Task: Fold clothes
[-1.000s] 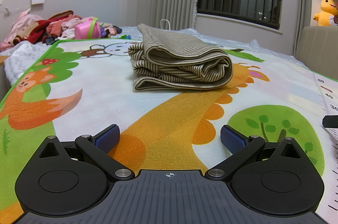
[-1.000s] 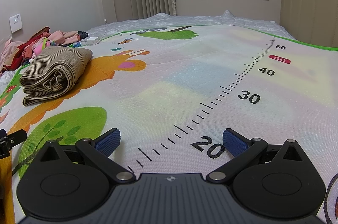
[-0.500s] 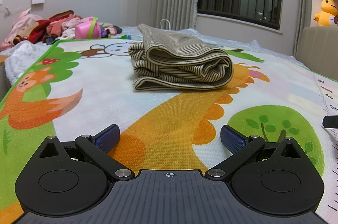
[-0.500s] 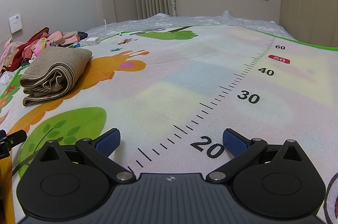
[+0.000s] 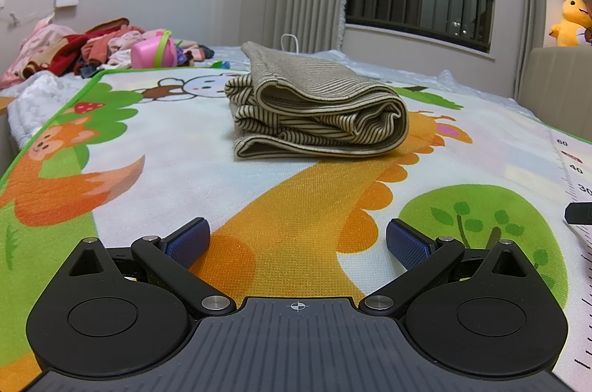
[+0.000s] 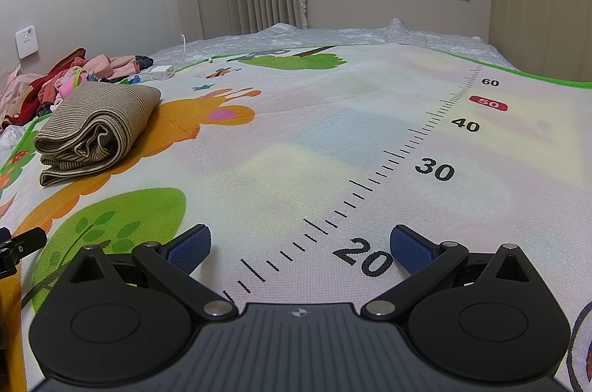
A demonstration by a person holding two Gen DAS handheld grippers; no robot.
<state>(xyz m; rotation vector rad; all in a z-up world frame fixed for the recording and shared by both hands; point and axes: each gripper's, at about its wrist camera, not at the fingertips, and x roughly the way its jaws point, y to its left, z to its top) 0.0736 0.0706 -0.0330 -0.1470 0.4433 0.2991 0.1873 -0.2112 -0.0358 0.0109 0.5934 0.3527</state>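
A striped garment [image 5: 314,110] lies folded into a compact bundle on the play mat [image 5: 303,225], ahead of the left gripper [image 5: 298,242] and well off to the left of the right gripper [image 6: 299,244]. Both grippers sit low over the mat with jaws spread wide, gripping nothing. That piece looks finished. A heap of clothes [image 5: 88,47] at the mat's far corner appears unfolded, so more probably remains.
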